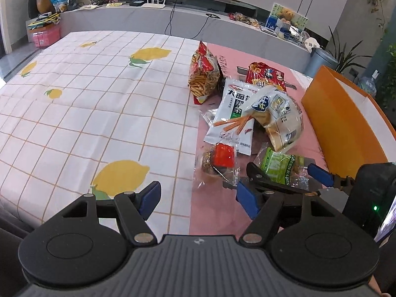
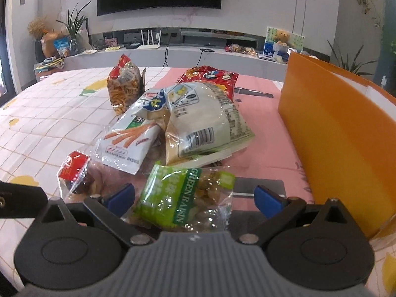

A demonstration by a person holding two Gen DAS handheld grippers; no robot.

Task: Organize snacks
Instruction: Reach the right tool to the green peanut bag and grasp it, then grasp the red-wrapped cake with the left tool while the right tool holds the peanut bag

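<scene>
A pile of snack packs lies on the pink mat (image 1: 215,212). A green raisin packet (image 2: 180,203) lies between the open fingers of my right gripper (image 2: 195,199), untouched by the pads; it also shows in the left wrist view (image 1: 282,167). Behind it are a beige bag (image 2: 205,123), a white stick-snack bag (image 2: 126,141), a small clear pack with a red label (image 2: 74,173), a clear bag of sticks (image 2: 123,89) and a red bag (image 2: 210,76). My left gripper (image 1: 198,198) is open and empty, just left of the pile.
An open orange box (image 2: 341,133) stands at the right of the pile. The lemon-print tablecloth (image 1: 86,104) covers the table's left side. A grey counter with clutter, a router and cables runs behind the table.
</scene>
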